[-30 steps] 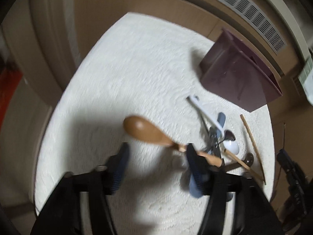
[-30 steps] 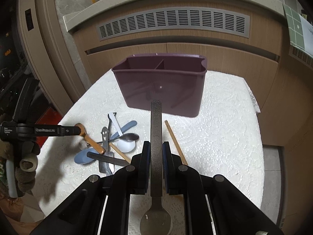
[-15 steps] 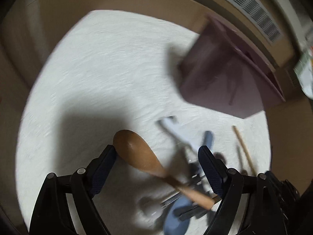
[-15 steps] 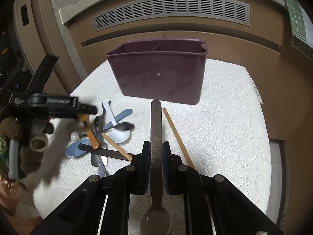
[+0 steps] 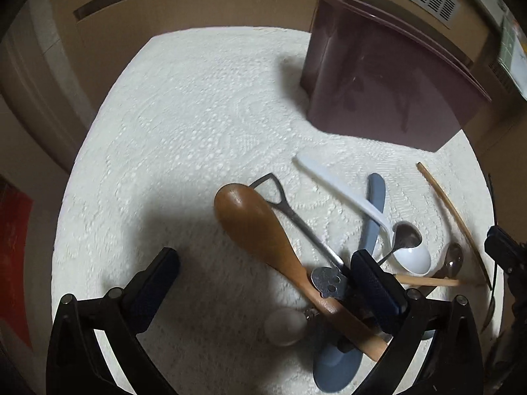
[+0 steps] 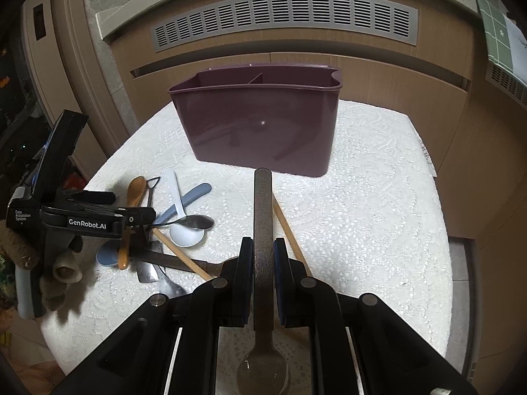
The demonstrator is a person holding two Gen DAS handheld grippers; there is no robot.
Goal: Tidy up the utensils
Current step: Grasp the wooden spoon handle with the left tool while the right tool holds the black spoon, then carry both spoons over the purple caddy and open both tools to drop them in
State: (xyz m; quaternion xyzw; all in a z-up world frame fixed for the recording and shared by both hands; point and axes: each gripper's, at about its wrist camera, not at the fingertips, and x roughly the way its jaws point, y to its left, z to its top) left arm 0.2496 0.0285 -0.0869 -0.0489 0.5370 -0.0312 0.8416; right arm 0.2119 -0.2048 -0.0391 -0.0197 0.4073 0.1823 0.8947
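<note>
A purple caddy (image 6: 260,125) stands at the far side of the white cloth (image 6: 362,204). Left of it the utensils lie heaped. The left gripper (image 5: 263,270), jaws just opened wide, hangs over the wooden spoon (image 5: 260,233), not pinching it. The right gripper (image 6: 263,256) nearby clamps a metal spoon (image 6: 263,230), handle pointing toward the caddy.

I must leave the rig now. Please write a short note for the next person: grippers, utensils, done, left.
Left gripper: jaws have just been opening, now wide, nothing clamped; wooden spoon lies on the pile between them.
Right gripper: shut on a dark metal spoon, handle towards the purple caddy.
Pile on the white cloth: white spoon, blue spoon, chopsticks.
Done: nothing visible in the caddy.
Left: every utensil.
</note>
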